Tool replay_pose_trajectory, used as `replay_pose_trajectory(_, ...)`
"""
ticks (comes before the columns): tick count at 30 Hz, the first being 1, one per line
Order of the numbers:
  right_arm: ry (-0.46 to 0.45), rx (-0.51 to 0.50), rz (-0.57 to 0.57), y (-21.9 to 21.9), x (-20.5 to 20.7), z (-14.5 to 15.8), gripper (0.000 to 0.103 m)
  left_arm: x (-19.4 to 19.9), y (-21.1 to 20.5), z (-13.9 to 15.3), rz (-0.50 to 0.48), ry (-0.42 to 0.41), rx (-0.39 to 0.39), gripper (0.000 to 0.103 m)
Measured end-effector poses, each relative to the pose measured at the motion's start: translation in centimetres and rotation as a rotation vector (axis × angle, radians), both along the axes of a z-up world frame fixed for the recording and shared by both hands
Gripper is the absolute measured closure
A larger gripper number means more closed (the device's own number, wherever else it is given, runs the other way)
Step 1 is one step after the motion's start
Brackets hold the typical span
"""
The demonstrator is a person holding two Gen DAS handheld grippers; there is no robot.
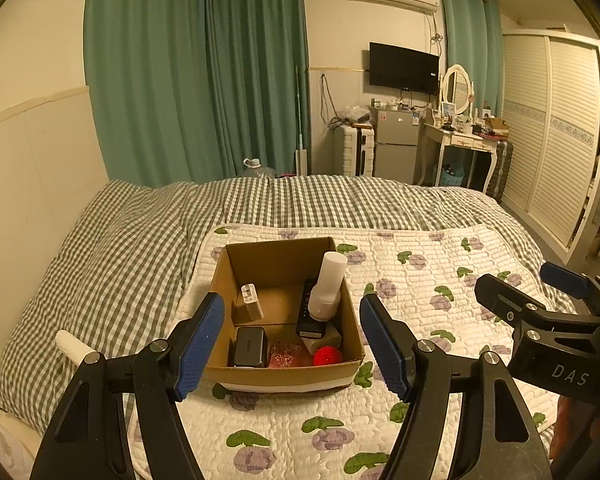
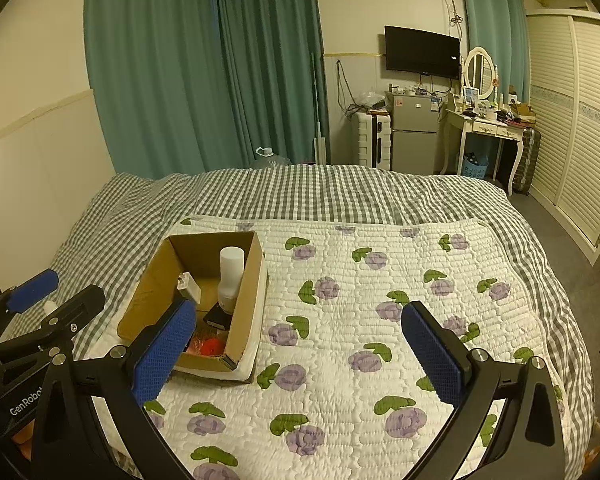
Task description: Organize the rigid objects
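Observation:
A brown cardboard box (image 1: 256, 256) stands on a floral quilt on the bed; it also shows in the right wrist view (image 2: 148, 284). Inside lie a white bottle (image 1: 327, 285), a black flat box (image 1: 309, 312), a small beige box (image 1: 249, 303), a black case (image 1: 251, 346), a red patterned item (image 1: 289, 355) and a red ball (image 1: 327, 356). My left gripper (image 1: 292, 350) is open and empty, hovering just in front of the box. My right gripper (image 2: 296, 356) is open and empty over the quilt, right of the box.
A white cylinder (image 1: 73, 346) lies on the checked cover left of the box. The floral quilt (image 2: 380, 320) spreads right of the box. Green curtains, a fridge (image 1: 396, 144), a dressing table and a wardrobe stand beyond the bed.

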State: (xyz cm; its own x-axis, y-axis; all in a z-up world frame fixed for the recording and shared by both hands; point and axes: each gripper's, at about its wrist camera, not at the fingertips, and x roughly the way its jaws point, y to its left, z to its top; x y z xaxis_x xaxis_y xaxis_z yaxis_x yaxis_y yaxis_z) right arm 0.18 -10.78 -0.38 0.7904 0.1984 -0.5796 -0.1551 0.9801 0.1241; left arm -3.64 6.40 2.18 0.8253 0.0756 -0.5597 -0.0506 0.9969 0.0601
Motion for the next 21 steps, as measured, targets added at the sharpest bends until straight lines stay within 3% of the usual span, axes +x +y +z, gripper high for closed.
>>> replay_pose_trajectory(21, 0.009, 0.000, 0.002, 0.19, -0.07, -0.49, 0.000, -0.29, -0.05, -0.43, -0.002, 0.011, 0.000, 0.030)
